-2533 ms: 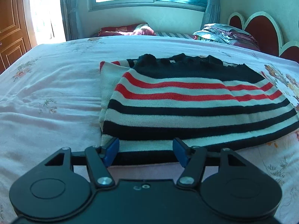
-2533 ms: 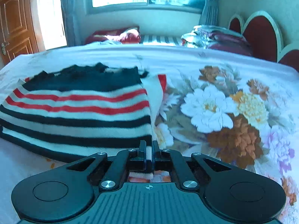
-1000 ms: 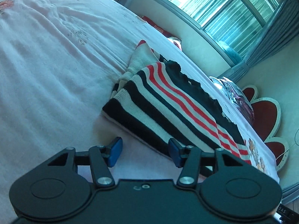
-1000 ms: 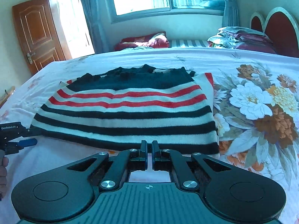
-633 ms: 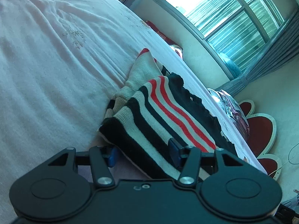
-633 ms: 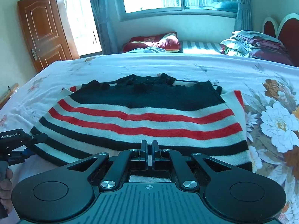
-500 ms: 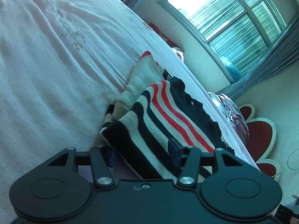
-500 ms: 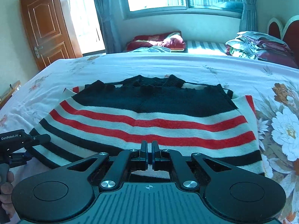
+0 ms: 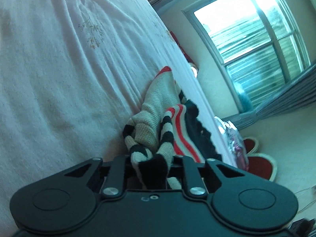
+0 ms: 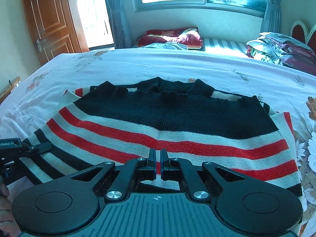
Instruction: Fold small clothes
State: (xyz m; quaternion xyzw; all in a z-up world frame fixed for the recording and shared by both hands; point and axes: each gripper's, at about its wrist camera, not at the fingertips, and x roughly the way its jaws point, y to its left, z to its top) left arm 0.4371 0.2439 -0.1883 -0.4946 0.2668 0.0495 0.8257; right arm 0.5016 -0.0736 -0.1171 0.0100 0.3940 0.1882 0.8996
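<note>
A striped knit sweater, black, white and red, lies folded on the bed. In the left wrist view my left gripper is shut on the sweater at its bunched black-and-white hem corner, and the cloth fills the gap between the fingers. My right gripper is shut with only a thin slit between its fingers, low over the sweater's near red stripes; no cloth shows in it. The left gripper also shows at the left edge of the right wrist view, at the sweater's left hem.
The bed sheet is pale with a large flower print at the right. A stack of folded bedding and a red pillow lie at the back. A wooden door is at the left, a headboard at the right.
My left gripper has closed on the sweater's left hem corner and bunched it up. My right gripper has moved further forward over the sweater, still shut.
</note>
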